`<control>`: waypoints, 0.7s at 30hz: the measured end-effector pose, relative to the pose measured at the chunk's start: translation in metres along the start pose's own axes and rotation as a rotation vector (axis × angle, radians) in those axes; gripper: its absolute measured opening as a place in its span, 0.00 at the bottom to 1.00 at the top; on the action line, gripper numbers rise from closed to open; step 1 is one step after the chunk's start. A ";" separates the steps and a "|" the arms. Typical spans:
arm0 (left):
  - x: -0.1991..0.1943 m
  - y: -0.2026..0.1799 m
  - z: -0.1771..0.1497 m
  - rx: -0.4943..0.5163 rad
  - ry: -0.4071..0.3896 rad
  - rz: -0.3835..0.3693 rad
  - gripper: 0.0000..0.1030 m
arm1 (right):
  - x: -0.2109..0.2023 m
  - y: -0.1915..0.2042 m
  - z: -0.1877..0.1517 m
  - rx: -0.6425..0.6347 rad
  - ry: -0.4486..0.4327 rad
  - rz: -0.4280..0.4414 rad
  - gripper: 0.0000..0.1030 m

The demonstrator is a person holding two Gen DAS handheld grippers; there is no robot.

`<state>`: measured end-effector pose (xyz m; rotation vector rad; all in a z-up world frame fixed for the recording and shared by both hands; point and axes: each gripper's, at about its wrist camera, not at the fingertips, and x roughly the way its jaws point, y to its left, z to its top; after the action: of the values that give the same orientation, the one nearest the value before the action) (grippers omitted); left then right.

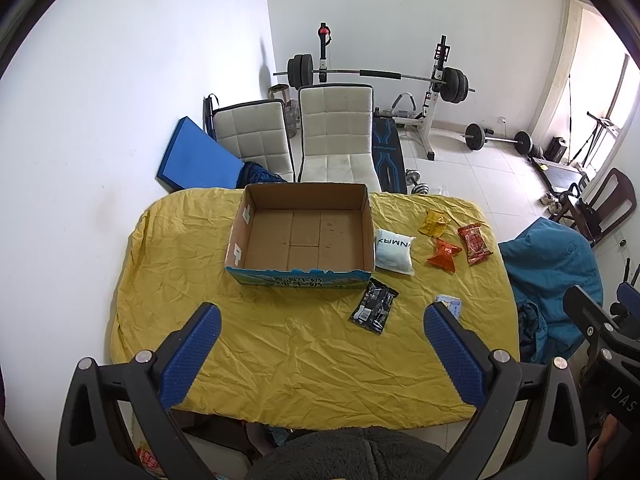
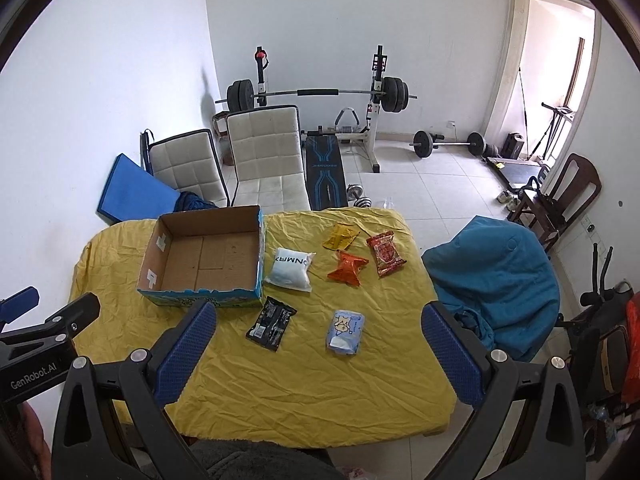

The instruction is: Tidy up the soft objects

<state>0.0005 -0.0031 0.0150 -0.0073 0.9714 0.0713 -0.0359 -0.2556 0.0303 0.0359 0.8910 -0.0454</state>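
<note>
An open cardboard box (image 1: 304, 236) (image 2: 204, 256) stands empty on the yellow-clothed table (image 1: 280, 340) (image 2: 320, 380). To its right lie soft packets: a white pouch (image 1: 394, 254) (image 2: 289, 268), a black packet (image 1: 373, 306) (image 2: 271, 323), a yellow packet (image 1: 433, 224) (image 2: 340, 236), an orange packet (image 1: 443, 256) (image 2: 348, 267), a red packet (image 1: 475, 243) (image 2: 386, 254) and a light blue tissue pack (image 2: 345, 331), partly hidden in the left wrist view (image 1: 450, 304). My left gripper (image 1: 320, 344) and right gripper (image 2: 320, 344) are both open and empty, held above the table's near side.
Two white chairs (image 1: 336, 136) stand behind the table, with a blue mat (image 1: 196, 156) against the wall. A chair draped in blue cloth (image 2: 496, 276) stands at the table's right. Weight bench and barbells (image 2: 320, 96) fill the back of the room.
</note>
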 end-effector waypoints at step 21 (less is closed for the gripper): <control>0.007 -0.008 -0.020 -0.003 0.052 -0.028 1.00 | 0.000 -0.004 -0.013 -0.010 0.020 0.003 1.00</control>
<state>-0.0120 -0.0111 -0.0021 -0.0256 1.0229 0.0472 -0.0461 -0.2592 0.0226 0.0283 0.9112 -0.0372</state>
